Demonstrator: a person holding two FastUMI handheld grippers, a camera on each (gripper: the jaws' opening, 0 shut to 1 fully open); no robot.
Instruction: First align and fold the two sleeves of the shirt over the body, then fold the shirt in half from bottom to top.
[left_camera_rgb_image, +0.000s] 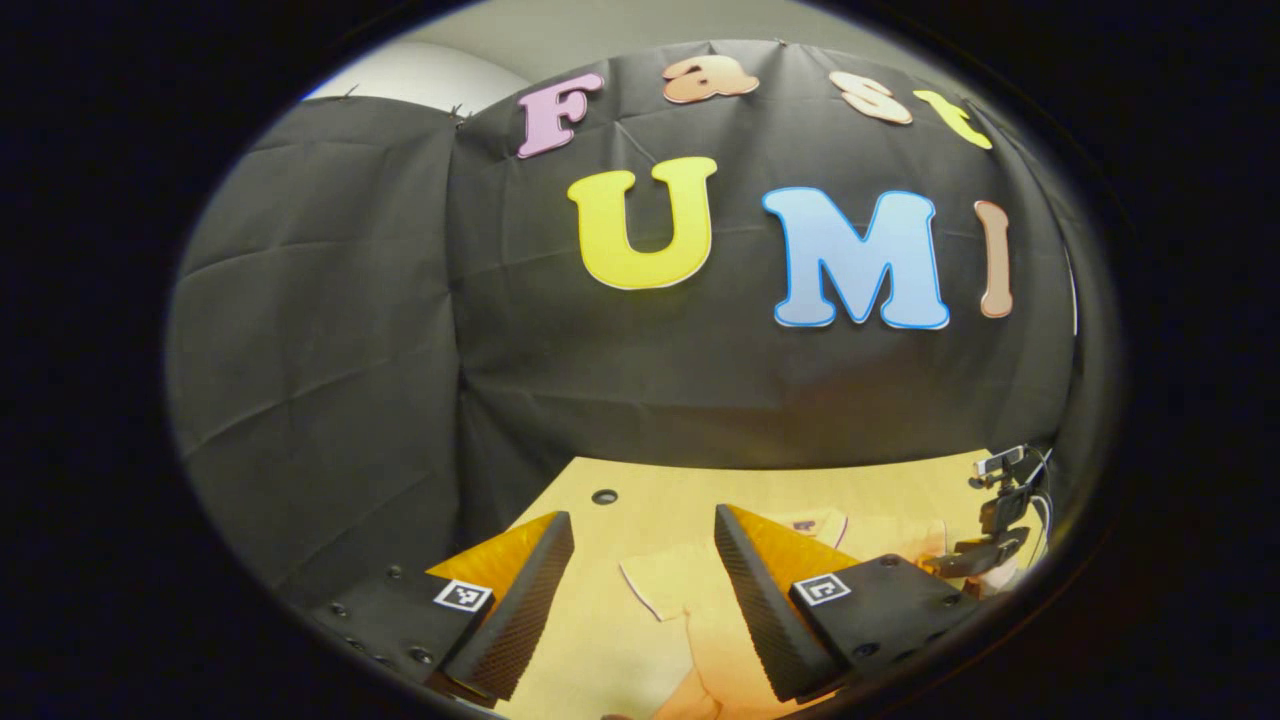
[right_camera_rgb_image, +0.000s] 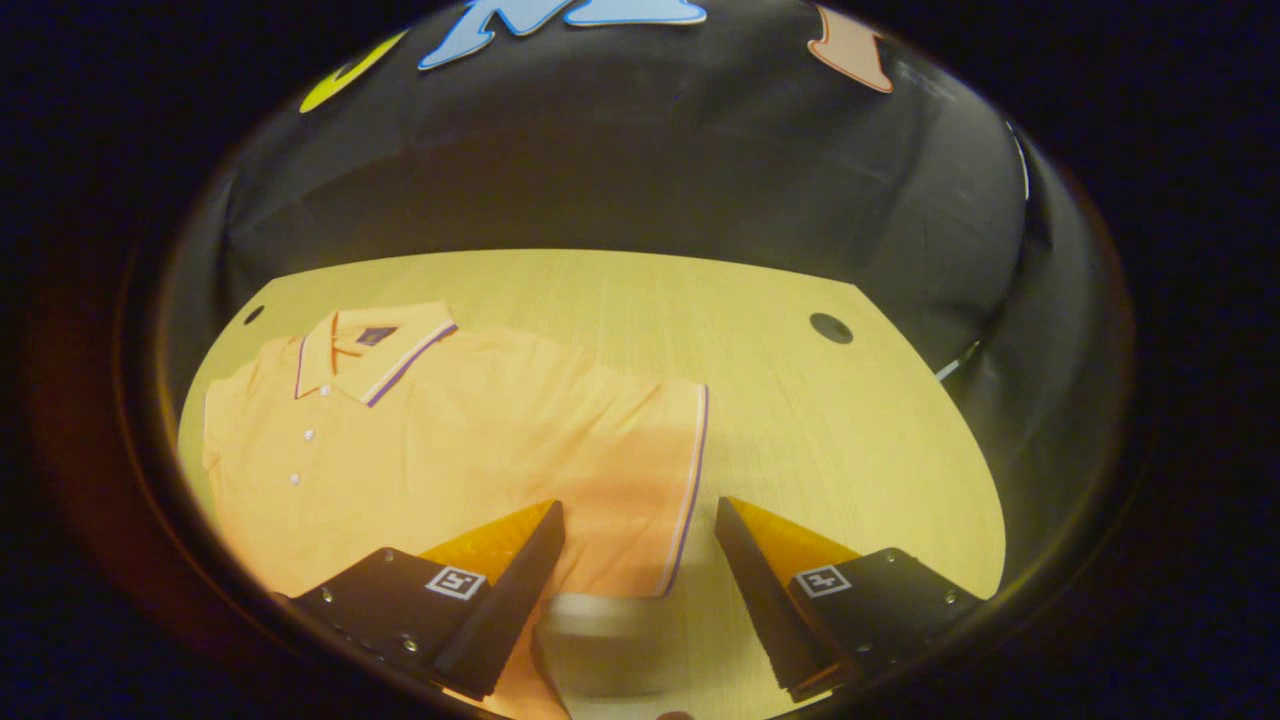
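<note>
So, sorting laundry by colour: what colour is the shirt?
Orange shirt, with white and purple striped trim on collar and sleeve; clearest in the right gripper view.

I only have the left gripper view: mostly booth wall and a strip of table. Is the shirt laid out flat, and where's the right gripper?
Observer: In the right gripper view the shirt lies face up on the table, collar at the far end.
Operator: Any sleeve folded yet?
Observer: Not the one I can see. That sleeve is spread out sideways, its striped cuff edge running down between the right gripper fingers.
Operator: Right gripper holding it?
Observer: No. It is open, jaws wide apart on either side of the cuff, nothing pinched.
Operator: And mine?
Observer: The left gripper is open too, above the table.
</note>
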